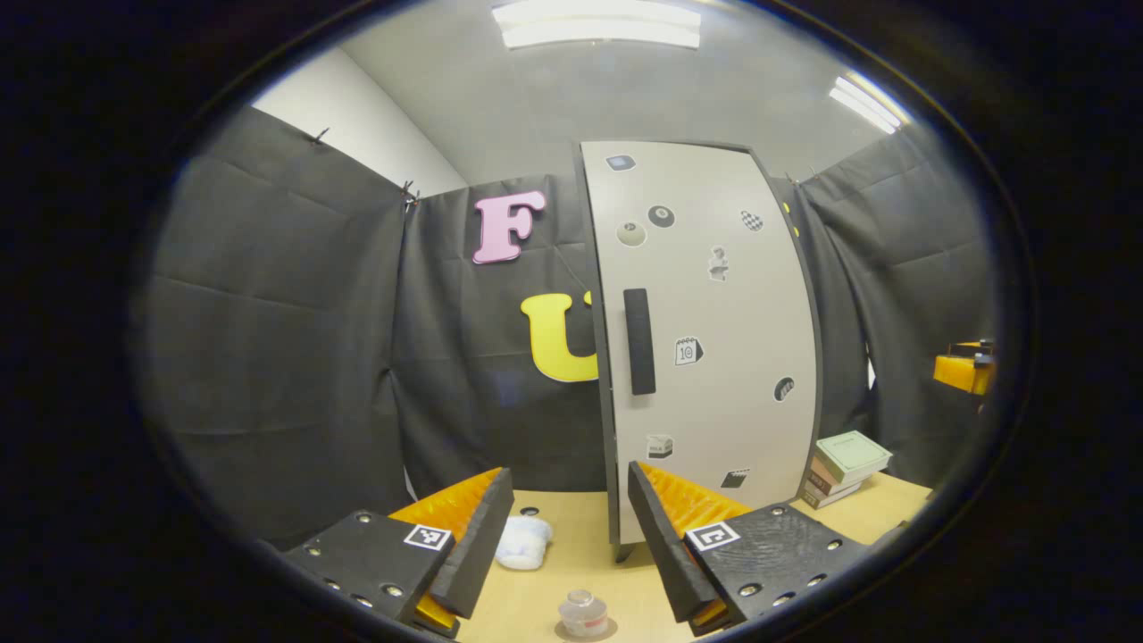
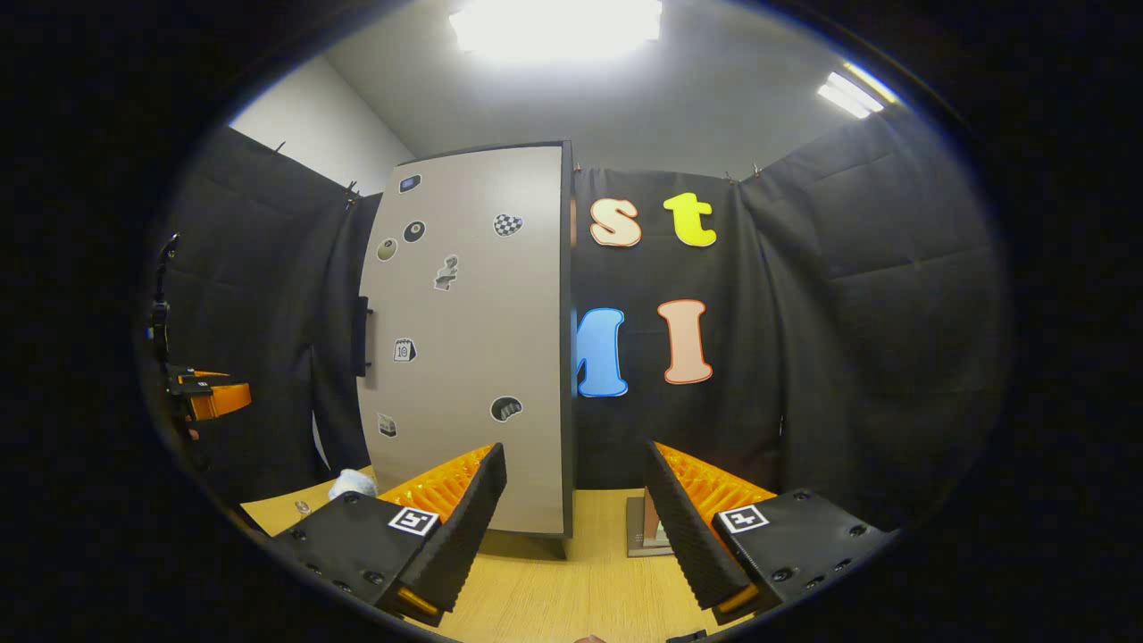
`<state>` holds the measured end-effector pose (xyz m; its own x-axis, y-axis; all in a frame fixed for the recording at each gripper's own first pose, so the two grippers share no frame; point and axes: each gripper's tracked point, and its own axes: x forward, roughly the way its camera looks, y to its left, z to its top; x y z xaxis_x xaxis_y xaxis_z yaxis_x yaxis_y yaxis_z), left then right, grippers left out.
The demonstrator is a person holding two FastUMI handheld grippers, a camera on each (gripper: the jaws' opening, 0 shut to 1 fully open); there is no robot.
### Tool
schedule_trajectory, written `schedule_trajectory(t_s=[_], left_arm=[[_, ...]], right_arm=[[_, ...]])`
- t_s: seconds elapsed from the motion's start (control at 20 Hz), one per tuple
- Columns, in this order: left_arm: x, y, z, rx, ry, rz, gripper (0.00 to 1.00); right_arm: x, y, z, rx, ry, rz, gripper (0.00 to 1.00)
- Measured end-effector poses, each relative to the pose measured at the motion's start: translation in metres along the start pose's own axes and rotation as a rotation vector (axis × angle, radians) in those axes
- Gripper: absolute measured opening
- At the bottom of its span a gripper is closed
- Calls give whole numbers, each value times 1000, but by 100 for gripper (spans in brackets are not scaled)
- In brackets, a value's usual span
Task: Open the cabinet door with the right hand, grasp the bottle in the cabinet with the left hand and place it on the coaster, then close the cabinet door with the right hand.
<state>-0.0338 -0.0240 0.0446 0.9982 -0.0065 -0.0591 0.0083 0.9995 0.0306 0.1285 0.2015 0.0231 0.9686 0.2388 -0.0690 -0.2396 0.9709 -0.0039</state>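
Note:
A tall grey cabinet (image 1: pixel 714 357) stands on the wooden table, its door (image 2: pixel 464 339) looking closed and dotted with stickers. The dark door handle (image 1: pixel 638 341) is ahead of my left gripper (image 1: pixel 569 471), which is open, holds nothing and hangs above the table. A small clear bottle (image 1: pixel 582 613) stands on a round coaster (image 1: pixel 607 632) just below and between its fingers. My right gripper (image 2: pixel 575 448) is open with nothing in it, facing the cabinet's right edge. It shows in the left gripper view as a gripper (image 1: pixel 964 368) far right.
A crumpled white object (image 1: pixel 524 541) lies on the table (image 1: pixel 580 554) left of the cabinet. A stack of books (image 1: pixel 844 469) sits to the cabinet's right. Black cloth walls close in all round. The left gripper (image 2: pixel 210 397) shows at the far left of the right gripper view.

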Motion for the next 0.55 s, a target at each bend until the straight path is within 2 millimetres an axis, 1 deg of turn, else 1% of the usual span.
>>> schedule_trajectory(t_s=[0.05,0.15,0.2,0.3,0.45,0.5,0.55], left_arm=[[2,0,0,-1,-4,-5,78],[5,2,-1,-4,-5,-11,78],[7,2,-2,-7,-6,-14,80],[7,3,-4,-12,-5,-21,78],[5,8,-6,-16,-11,-20,78],[3,9,-5,-16,-14,-20,80],[2,11,-5,-16,-16,-19,78]], right_arm=[[1,2,0,1,4,0,98],[0,4,1,5,1,0,98],[-1,5,1,6,4,1,98],[-1,6,2,8,5,0,98],[-5,7,4,9,-1,-1,98],[-7,7,5,8,-3,0,98],[-8,8,6,8,-5,1,98]])
